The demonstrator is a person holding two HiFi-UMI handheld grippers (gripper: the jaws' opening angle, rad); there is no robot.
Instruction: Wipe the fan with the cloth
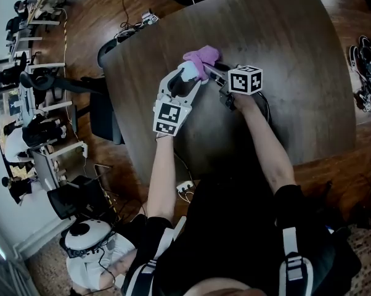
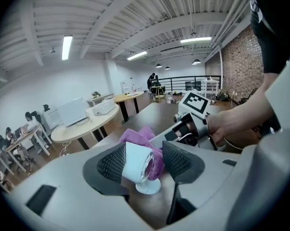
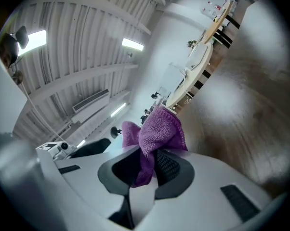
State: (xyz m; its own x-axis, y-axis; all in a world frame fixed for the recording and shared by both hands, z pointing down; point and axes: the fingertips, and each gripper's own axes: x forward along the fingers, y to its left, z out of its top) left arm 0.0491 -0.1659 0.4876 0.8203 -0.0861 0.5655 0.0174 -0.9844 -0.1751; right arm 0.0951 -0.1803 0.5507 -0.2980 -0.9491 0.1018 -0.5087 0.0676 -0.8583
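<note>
Purple cloth (image 3: 158,128) in right gripper (image 3: 146,168); fan (image 2: 134,160) base seen only from left gripper (image 2: 144,162).

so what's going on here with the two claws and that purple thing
A person holds a claw in each hand over a dark wooden table. The left claw grips a small white fan, whose round base sits on the table. The right claw pinches a purple cloth, which lies bunched against the fan's front face, so the wiping looks to be under way.
</note>
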